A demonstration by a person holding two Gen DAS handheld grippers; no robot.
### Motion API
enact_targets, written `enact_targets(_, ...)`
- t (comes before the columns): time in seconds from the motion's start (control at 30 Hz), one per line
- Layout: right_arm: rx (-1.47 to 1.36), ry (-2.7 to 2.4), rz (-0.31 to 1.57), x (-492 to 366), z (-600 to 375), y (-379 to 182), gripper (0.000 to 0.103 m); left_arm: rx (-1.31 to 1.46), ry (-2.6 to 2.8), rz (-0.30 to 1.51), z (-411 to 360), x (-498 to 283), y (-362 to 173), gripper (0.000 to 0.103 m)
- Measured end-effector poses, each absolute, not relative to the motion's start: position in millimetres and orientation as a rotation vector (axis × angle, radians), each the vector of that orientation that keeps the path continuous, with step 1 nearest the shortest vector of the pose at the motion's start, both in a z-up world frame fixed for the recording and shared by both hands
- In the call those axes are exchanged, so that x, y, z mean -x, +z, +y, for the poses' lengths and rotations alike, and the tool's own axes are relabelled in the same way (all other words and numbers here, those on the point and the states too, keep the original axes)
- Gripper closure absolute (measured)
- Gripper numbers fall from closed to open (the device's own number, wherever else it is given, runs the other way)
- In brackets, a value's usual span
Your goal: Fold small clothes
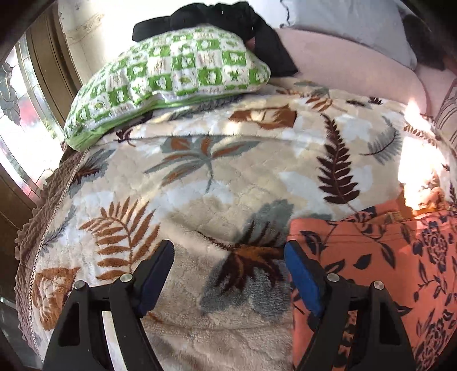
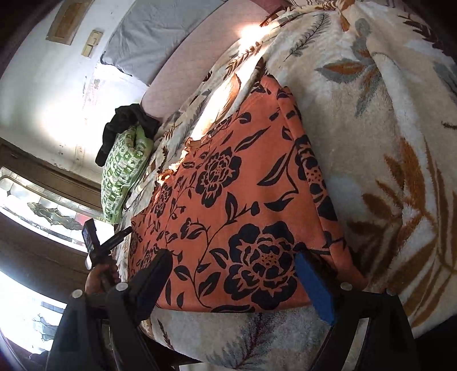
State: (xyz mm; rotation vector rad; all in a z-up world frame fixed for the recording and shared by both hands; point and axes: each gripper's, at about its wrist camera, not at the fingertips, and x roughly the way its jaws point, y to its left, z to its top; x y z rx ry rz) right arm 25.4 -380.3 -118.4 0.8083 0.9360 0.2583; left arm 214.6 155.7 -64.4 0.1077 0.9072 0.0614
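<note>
An orange garment with a dark floral print (image 2: 234,199) lies flat and folded on the leaf-patterned fleece blanket (image 2: 385,137). In the left wrist view the garment (image 1: 380,274) is at the lower right, with its left edge by my right-hand finger. My left gripper (image 1: 228,274) is open and empty above the blanket (image 1: 200,182), just left of the garment. My right gripper (image 2: 231,274) is open and empty over the garment's near edge. The left gripper, held in a hand, also shows in the right wrist view (image 2: 100,245).
A green-and-white checked pillow (image 1: 171,74) lies at the far side with a black garment (image 1: 234,25) behind it. A grey pillow (image 1: 351,25) and pink sheet (image 1: 351,71) are beyond. A window (image 1: 25,120) and the bed edge are at the left.
</note>
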Motion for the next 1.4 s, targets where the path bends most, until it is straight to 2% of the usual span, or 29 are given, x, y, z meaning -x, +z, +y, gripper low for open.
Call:
enact_targets(0.13,-0.83,0.256,0.909,-20,-380,-110,0.013,-0.053,-0.053,0.827,134,-171,-26,0.023)
enact_targets(0.27,-0.899,0.275,0.882,-1,-381,-104,0.013,0.016,-0.188,0.808,100,-124,-14,0.022)
enact_targets(0.5,-1.299,0.195,0.895,35,-394,-149,0.013,0.083,-0.332,0.893,29,-88,-49,0.022)
enact_targets(0.63,-1.436,0.113,0.782,30,-411,-162,0.013,0.047,-0.363,0.904,3,-89,-69,0.022)
enact_targets(0.7,-1.46,0.079,0.775,21,-416,-170,0.013,-0.016,-0.309,1.001,-5,-98,-93,0.022)
enact_targets(0.73,-1.464,0.056,0.783,19,-417,-170,0.016,-0.035,-0.304,1.016,-6,-99,-101,0.022)
enact_targets(0.77,-1.42,0.028,0.806,16,-416,-163,0.041,-0.062,-0.301,0.984,-8,-95,-100,0.022)
enact_targets(0.8,-1.325,0.012,0.82,12,-414,-151,0.072,-0.084,-0.3,0.978,-10,-93,-100,0.022)
enact_targets(0.83,-1.246,-0.003,0.831,10,-413,-138,0.096,-0.093,-0.303,0.98,-11,-92,-99,0.022)
enact_targets(0.9,-1.124,-0.001,0.813,10,-408,-113,0.096,-0.076,-0.316,0.978,-7,-92,-98,0.022)
enact_targets(0.97,-1.0,-0.034,0.829,8,-402,-103,0.094,-0.071,-0.328,0.97,-5,-92,-100,0.022)
enact_targets(1.07,-0.976,-0.093,1.023,4,-400,-140,0.085,-0.092,-0.338,0.962,-6,-92,-100,0.021)
enact_targets(1.1,-1.016,-0.069,0.985,10,-404,-143,0.085,-0.095,-0.343,0.961,-6,-92,-101,0.021)
enact_targets(1.2,-0.932,-0.113,0.998,20,-417,-122,0.075,-0.087,-0.351,0.957,-5,-93,-101,0.02)
enact_targets(1.23,-0.909,-0.104,0.974,20,-421,-111,0.075,-0.085,-0.353,0.954,-5,-93,-101,0.019)
enact_targets(1.3,-0.87,-0.063,0.941,10,-430,-93,0.067,-0.085,-0.356,0.946,-6,-92,-102,0.018)
enact_targets(1.37,-0.851,-0.018,0.914,-10,-436,-80,0.014,-0.082,-0.358,0.94,-6,-91,-103,0.017)
enact_targets(1.4,-0.85,-0.016,0.881,-22,-440,-74,0.013,-0.08,-0.359,0.94,-6,-91,-103,0.017)
